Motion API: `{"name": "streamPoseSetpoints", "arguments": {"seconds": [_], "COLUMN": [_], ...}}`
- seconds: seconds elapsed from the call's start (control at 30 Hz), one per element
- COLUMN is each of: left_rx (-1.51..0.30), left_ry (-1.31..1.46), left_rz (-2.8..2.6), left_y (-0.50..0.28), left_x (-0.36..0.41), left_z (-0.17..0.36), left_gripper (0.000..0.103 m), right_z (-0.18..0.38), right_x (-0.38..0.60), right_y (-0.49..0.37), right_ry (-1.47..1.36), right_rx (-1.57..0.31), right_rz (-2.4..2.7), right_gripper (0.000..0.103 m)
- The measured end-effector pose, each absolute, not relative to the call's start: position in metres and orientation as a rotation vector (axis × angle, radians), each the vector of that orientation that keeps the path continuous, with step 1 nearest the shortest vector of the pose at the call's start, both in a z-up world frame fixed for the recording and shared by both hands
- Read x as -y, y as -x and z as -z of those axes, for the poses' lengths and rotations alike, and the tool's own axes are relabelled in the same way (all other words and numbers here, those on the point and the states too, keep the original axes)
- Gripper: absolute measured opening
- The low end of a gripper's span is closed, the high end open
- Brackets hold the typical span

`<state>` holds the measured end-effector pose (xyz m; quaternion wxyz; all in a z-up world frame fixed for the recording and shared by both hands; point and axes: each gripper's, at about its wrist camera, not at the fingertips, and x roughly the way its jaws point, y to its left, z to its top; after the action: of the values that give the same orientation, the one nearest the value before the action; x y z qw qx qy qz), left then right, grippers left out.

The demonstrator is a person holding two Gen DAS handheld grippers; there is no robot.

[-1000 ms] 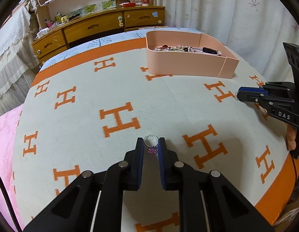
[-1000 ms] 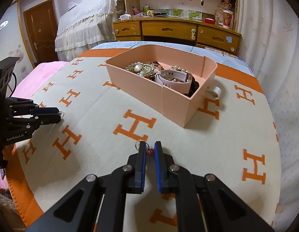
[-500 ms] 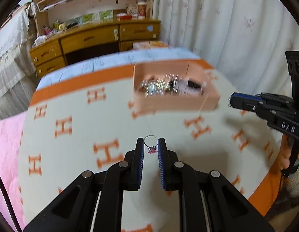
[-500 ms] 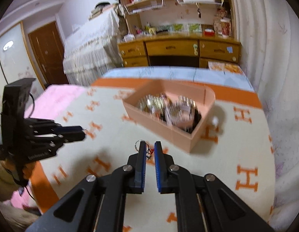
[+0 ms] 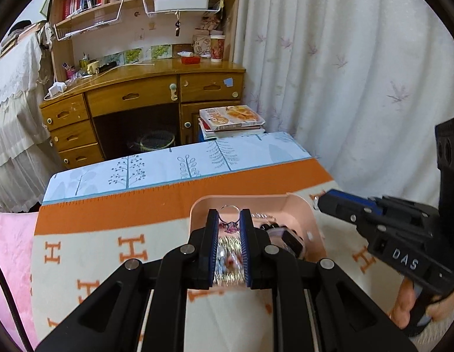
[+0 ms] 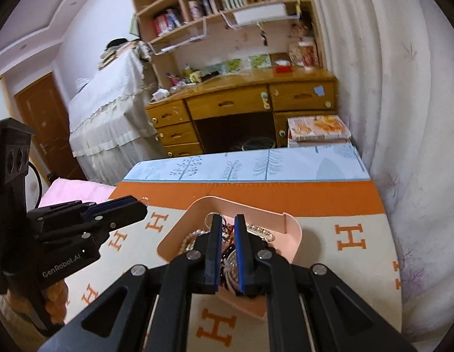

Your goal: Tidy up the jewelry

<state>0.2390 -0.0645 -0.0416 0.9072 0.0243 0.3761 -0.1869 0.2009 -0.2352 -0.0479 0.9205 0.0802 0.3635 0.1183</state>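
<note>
Now, in the left wrist view, the left claw (image 5: 229,223) is shut on a ring with a pink stone (image 5: 229,220). The ring's hoop stands up past the tips and the stone hangs between them. The pink tray (image 5: 312,228) lies right under the tips, so the ring hangs over the jewelry pile (image 5: 229,261), with the watch (image 5: 288,236) at about 3 o'clock from it. The right claw comes in from 3 o'clock, above the tray's right corner. A small ring peeks out at its tip.

Next, in the right wrist view, the right claw (image 6: 227,228) is squeezed on a small silver ring (image 6: 209,220) with a bit of red beside it. Its tips point to 12 o'clock over the middle of the same tray (image 6: 294,231), above the chains and beads. The left claw sits at 9 o'clock, and here it looks just outside the tray's left rim.

Both rings look ready to drop. The right one seems better placed, since the tray is straight below it. The tray rests on the bed blanket (image 6: 353,252).
</note>
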Motion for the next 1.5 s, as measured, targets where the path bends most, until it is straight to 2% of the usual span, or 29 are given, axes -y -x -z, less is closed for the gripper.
{"name": "streamPoseSetpoints", "arguments": {"seconds": [0.03,0.07,0.1,0.17,0.23,0.3,0.37,0.43,0.53,0.63,0.83,0.93,1.17,1.23,1.5], "left_rx": [-0.781,-0.788,-0.795,-0.793,-0.792,-0.811,-0.812,-0.812,-0.811,-0.808,-0.788,-0.766,-0.778,-0.796,-0.743], "left_ry": [-0.049,-0.041,-0.031,-0.012,-0.009,-0.011,0.001,0.013,0.033,0.056,0.139,0.135,0.119,0.123,0.068], "left_rz": [0.377,0.362,0.355,0.334,0.326,0.319,0.307,0.303,0.284,0.263,0.232,0.196,0.135,0.126,0.050], "left_y": [-0.244,-0.251,-0.255,-0.261,-0.261,-0.260,-0.256,-0.252,-0.239,-0.222,-0.175,-0.146,-0.075,-0.058,-0.008], "left_x": [0.067,0.069,0.070,0.071,0.071,0.069,0.065,0.059,0.050,0.038,0.010,0.000,-0.010,-0.013,-0.012], "left_z": [0.044,0.047,0.050,0.054,0.058,0.061,0.062,0.061,0.059,0.054,0.034,0.024,0.018,0.020,0.011], "left_gripper": [0.016,0.029,0.048,0.064,0.066,0.075,0.076,0.077,0.079,0.087,0.089,0.102,0.102,0.102,0.102], "right_z": [0.052,0.056,0.059,0.065,0.072,0.078,0.082,0.083,0.082,0.075,0.053,0.041,0.014,0.010,0.012], "right_x": [0.238,0.241,0.243,0.246,0.248,0.248,0.250,0.253,0.255,0.248,0.236,0.230,0.214,0.208,0.182], "right_y": [-0.208,-0.214,-0.218,-0.223,-0.228,-0.228,-0.228,-0.225,-0.216,-0.195,-0.146,-0.122,-0.058,-0.045,-0.007], "right_ry": [-0.184,-0.204,-0.223,-0.252,-0.274,-0.285,-0.300,-0.320,-0.353,-0.350,-0.343,-0.339,-0.289,-0.266,-0.181], "right_rx": [-0.765,-0.778,-0.788,-0.809,-0.844,-0.868,-0.884,-0.885,-0.880,-0.862,-0.796,-0.772,-0.723,-0.720,-0.739], "right_rz": [-0.225,-0.219,-0.214,-0.203,-0.198,-0.192,-0.182,-0.180,-0.189,-0.205,-0.231,-0.243,-0.220,-0.218,-0.242], "right_gripper": [0.009,0.009,0.009,0.009,0.010,0.012,0.019,0.030,0.032,0.032,0.032,0.033,0.054,0.063,0.065]}}
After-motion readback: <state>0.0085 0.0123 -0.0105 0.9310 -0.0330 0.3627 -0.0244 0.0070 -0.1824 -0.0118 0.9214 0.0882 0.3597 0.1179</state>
